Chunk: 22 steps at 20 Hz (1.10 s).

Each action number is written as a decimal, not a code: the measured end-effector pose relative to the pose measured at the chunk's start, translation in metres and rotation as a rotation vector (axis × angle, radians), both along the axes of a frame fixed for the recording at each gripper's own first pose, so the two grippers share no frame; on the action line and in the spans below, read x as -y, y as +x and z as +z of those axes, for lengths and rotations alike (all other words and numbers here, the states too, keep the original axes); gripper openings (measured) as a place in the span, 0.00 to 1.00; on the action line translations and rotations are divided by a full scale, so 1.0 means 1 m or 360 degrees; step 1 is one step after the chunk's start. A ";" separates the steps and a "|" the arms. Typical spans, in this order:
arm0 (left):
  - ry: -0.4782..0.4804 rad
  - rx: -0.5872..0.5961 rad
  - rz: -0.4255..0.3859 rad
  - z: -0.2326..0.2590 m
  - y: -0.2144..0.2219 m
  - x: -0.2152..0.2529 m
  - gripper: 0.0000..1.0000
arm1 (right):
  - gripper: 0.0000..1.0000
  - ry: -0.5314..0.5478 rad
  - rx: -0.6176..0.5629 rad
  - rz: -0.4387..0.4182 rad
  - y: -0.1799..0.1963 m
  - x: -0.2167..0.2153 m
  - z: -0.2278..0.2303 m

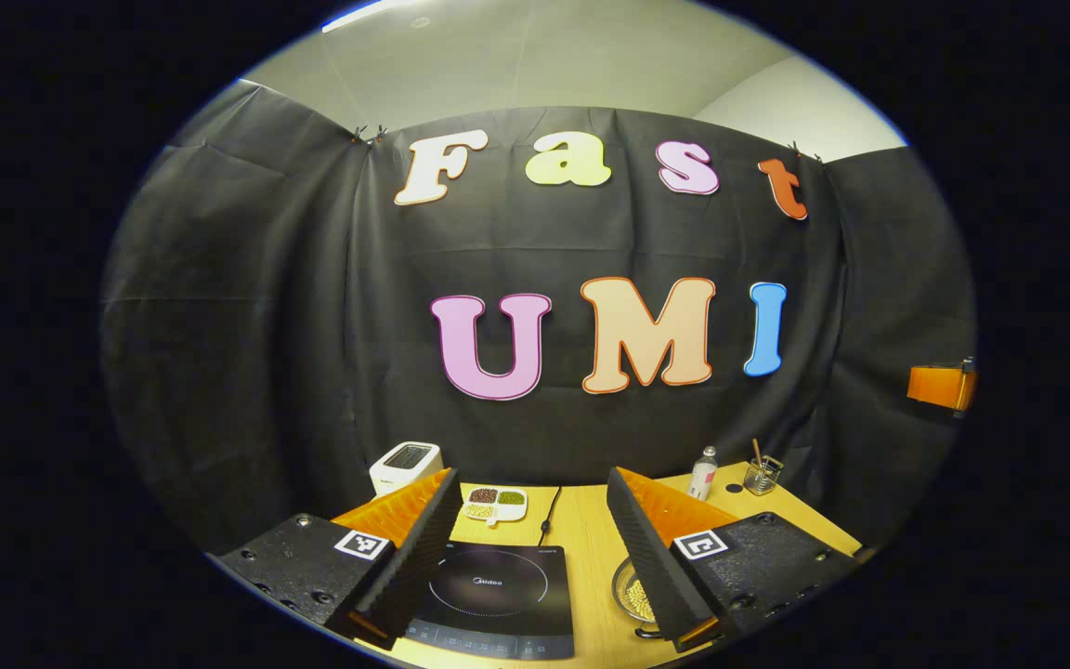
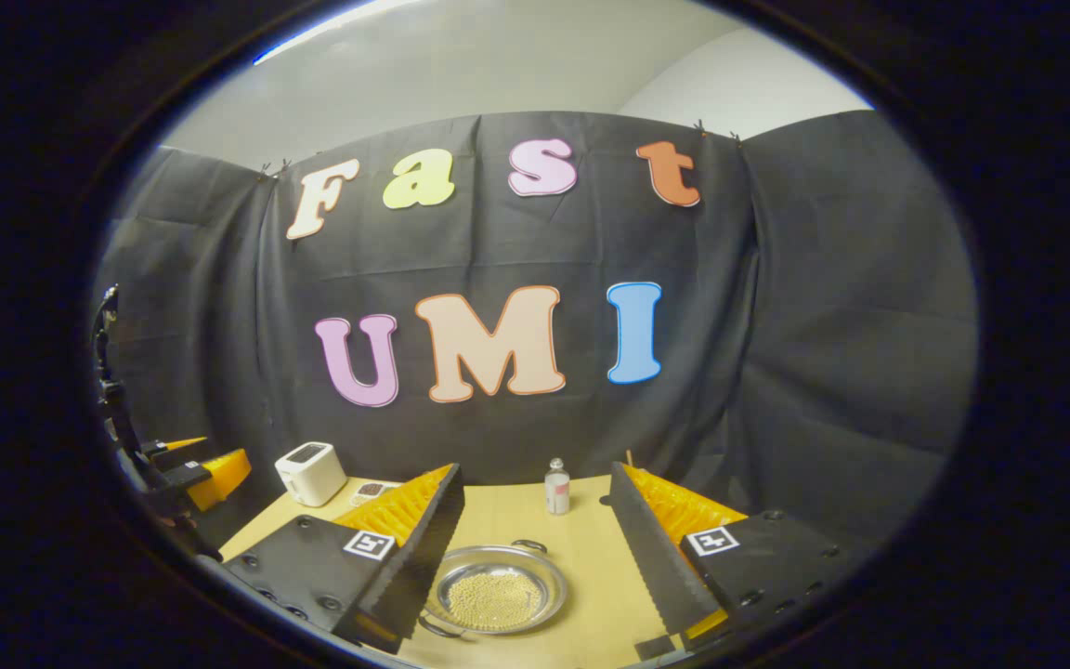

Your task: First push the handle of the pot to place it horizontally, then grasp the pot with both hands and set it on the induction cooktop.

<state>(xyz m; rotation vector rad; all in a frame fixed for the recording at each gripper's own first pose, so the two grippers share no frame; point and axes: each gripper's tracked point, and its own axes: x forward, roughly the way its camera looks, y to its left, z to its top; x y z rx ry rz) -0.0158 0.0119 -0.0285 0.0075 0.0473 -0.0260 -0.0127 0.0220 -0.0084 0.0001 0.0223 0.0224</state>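
- The pot (image 2: 496,589), a shallow metal one holding small pale beads, is sitting on the wooden worktop (image 2: 581,557) at the lower centre of the right gripper view, with a dark handle loop showing at its far rim.
- In the left gripper view the pot (image 1: 632,595) is peeking out at the lower right, partly hidden behind one finger, just beside the induction cooktop (image 1: 496,595) lying at the bottom centre.
- The right claw (image 2: 540,557) is hanging spread wide above the pot, its fingers standing apart on either side and touching nothing.
- The left claw (image 1: 535,548) is likewise gaping wide over the cooktop, gripping nothing.
- A white toaster (image 1: 405,465), a divided dish of beans (image 1: 494,504), a small bottle (image 1: 703,472) and a glass jar (image 1: 763,474) are standing along the back of the worktop.
- The other gripper is showing at the left edge of the right gripper view.
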 end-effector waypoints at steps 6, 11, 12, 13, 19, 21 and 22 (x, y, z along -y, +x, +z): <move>-0.0008 -0.0005 -0.0028 -0.005 -0.004 -0.004 0.95 | 0.48 -0.0030 0.0013 -0.0030 -0.006 -0.009 -0.003; 0.0008 -0.0049 -0.0084 -0.019 -0.009 -0.001 0.92 | 0.46 -0.0160 -0.0006 -0.0019 -0.012 -0.031 -0.013; 0.0004 -0.0056 -0.0097 -0.021 -0.010 -0.001 0.92 | 0.47 -0.0177 -0.0003 -0.0019 -0.015 -0.035 -0.012; 0.0002 -0.0062 -0.0106 -0.022 -0.011 -0.002 0.92 | 0.47 -0.0151 0.0031 -0.0080 -0.015 -0.032 -0.006; 0.0001 -0.0070 -0.0126 -0.028 -0.017 -0.014 0.96 | 0.15 -0.0114 -0.0029 -0.0051 -0.017 -0.048 -0.024; 0.0006 -0.0069 -0.0127 -0.030 -0.020 -0.019 0.96 | 0.15 -0.0105 -0.0058 -0.0039 -0.018 -0.053 -0.033; 0.0009 -0.0074 -0.0124 -0.032 -0.022 -0.023 0.92 | 0.10 -0.0092 -0.0077 -0.0029 -0.017 -0.055 -0.038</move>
